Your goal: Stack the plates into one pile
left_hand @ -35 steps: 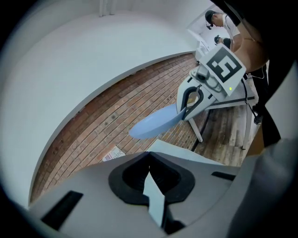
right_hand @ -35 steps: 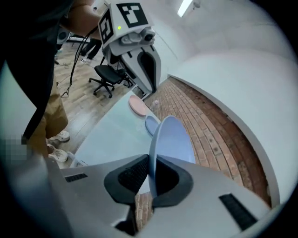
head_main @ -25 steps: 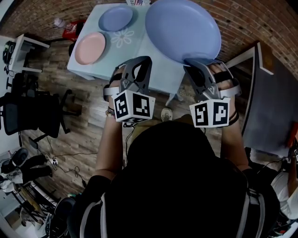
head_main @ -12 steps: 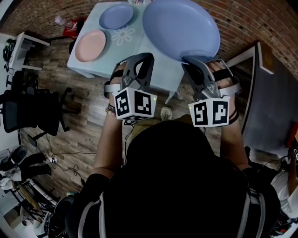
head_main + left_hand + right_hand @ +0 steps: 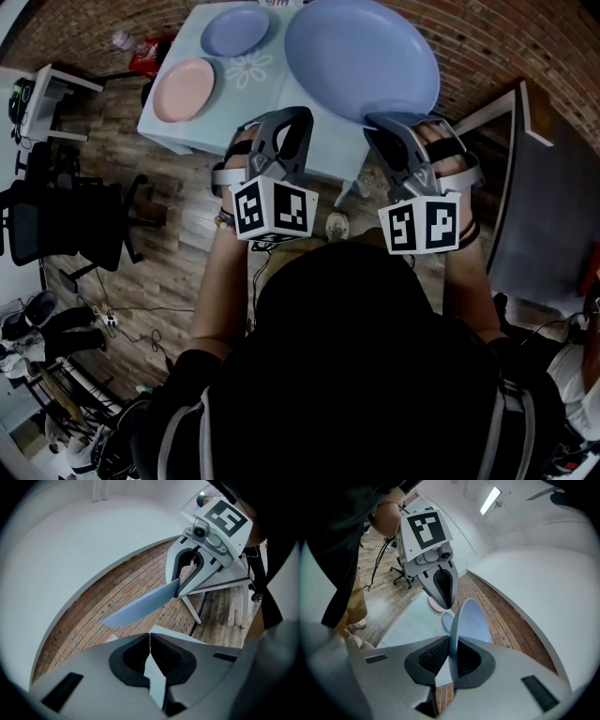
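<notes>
My right gripper (image 5: 387,122) is shut on the near rim of a large blue plate (image 5: 361,61), which it holds tilted above the table. In the right gripper view the plate (image 5: 473,620) stands edge-on between the pads. The left gripper (image 5: 284,120) hovers left of that plate, shut on nothing; its jaws (image 5: 150,639) meet at the tips. From the left gripper view the plate (image 5: 140,609) is seen held by the right gripper (image 5: 178,590). A small blue plate (image 5: 234,31) and a pink plate (image 5: 183,91) lie apart on the light-blue table (image 5: 262,103).
A black office chair (image 5: 66,225) and a white desk (image 5: 52,94) stand at the left on the wooden floor. A dark grey tabletop (image 5: 553,216) fills the right side. A bottle (image 5: 122,42) lies beyond the table's far left corner.
The large plate and the table have drifted slightly left in the head view. Both grippers keep their places and their states.
</notes>
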`<act>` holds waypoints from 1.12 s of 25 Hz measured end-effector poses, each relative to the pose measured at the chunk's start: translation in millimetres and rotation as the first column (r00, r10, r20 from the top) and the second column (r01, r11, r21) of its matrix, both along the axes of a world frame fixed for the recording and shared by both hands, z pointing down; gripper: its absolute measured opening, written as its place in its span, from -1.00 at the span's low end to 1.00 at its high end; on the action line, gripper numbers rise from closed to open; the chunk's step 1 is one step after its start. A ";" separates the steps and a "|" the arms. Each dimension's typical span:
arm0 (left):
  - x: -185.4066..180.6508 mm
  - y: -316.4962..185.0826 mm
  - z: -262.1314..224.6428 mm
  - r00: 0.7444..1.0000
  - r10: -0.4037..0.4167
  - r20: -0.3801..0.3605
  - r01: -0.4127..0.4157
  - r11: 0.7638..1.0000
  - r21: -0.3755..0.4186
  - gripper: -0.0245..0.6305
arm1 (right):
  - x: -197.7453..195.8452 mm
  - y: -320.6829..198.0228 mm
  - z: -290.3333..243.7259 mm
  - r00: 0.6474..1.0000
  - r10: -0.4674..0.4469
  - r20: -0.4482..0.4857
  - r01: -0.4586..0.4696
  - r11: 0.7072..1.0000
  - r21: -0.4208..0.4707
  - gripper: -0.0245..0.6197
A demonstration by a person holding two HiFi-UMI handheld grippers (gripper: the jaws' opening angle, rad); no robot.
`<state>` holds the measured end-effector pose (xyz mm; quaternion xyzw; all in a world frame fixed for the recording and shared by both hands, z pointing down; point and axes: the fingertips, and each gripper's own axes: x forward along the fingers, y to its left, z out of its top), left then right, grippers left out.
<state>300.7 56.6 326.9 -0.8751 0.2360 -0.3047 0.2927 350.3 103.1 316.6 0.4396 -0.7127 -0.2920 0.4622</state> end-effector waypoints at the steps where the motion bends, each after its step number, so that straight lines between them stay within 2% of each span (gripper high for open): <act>1: 0.6 1.1 0.2 1.000 0.004 0.000 -0.004 1.000 0.002 -0.85 | -0.1 0.9 0.8 1.000 0.001 0.003 -0.001 1.000 -0.001 -0.76; 10: 4.1 7.7 6.8 1.000 0.007 0.008 -0.006 1.000 -0.010 -0.85 | 3.6 6.1 12.8 1.000 0.008 0.026 -0.008 1.000 -0.006 -0.76; 17: -7.2 -1.1 14.0 1.000 -0.016 0.007 0.016 1.000 -0.027 -0.85 | -7.9 -6.7 17.4 0.999 -0.017 0.029 0.018 1.000 -0.014 -0.75; 24: -39.0 -32.7 25.0 0.999 -0.045 0.015 0.046 0.998 -0.051 -0.85 | -34.4 -40.8 20.0 0.999 -0.026 0.027 0.027 0.999 -0.021 -0.75; 28: -67.3 -60.6 26.4 0.998 -0.059 0.007 0.059 0.996 -0.066 -0.85 | -64.0 -64.8 22.2 0.999 -0.032 0.037 0.033 0.999 -0.031 -0.75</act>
